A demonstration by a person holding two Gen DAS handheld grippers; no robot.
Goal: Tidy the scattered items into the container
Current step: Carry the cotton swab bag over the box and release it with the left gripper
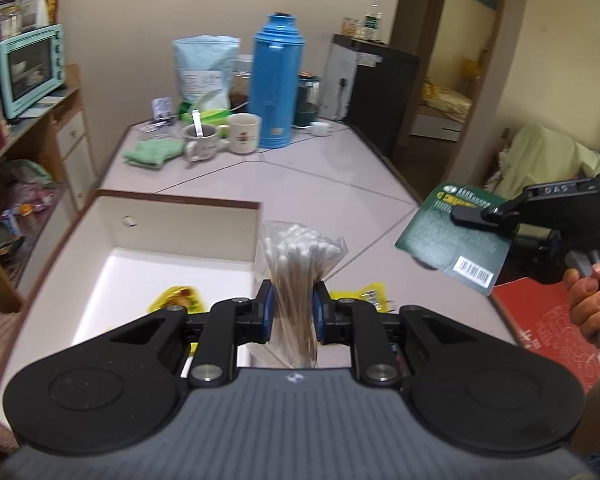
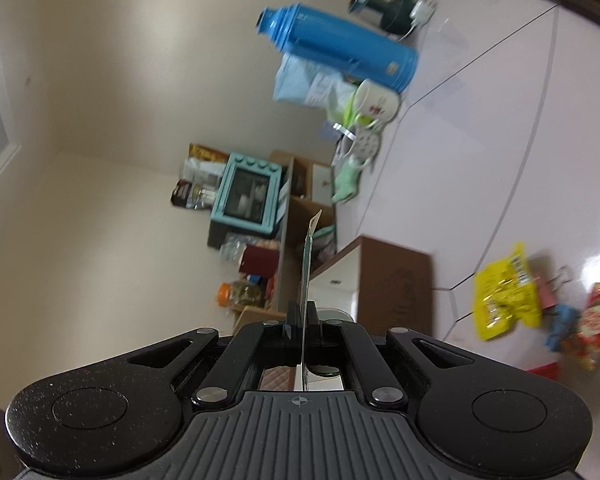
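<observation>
While both hands are carrying a load: two items are hanging above the worktop (image 1: 320, 196), neither yet inside the container (image 1: 148, 232)
Left gripper (image 1: 293, 312): its jaws are pinching a clear bag of cotton swabs (image 1: 296, 264) around the sticks, cotton tips pointing away from the camera
Right gripper (image 1: 466, 215): its jaws are pressing together on a thin green card package (image 1: 456, 236), gripped near one edge; the right wrist view is showing the card edge-on
Container: an open white box with a brown rim, lying just left of the swabs; a yellow packet (image 1: 176, 298) is already lying on its floor
Still scattered: a second yellow packet (image 2: 504, 292), a red snack bag (image 2: 592, 324), and pink and blue binder clips (image 2: 556, 304) beside them
Doing the step well: judging by the layout, each load is best brought fully over the box opening and lowered below the rim before the jaws are spread; the two grippers are better emptied in turn, so as not to be crowding each other
Legible writing: a barcode is showing on the card; its pale print is too blurred to read; "945", roughly, is appearing on the right gripper's body
</observation>
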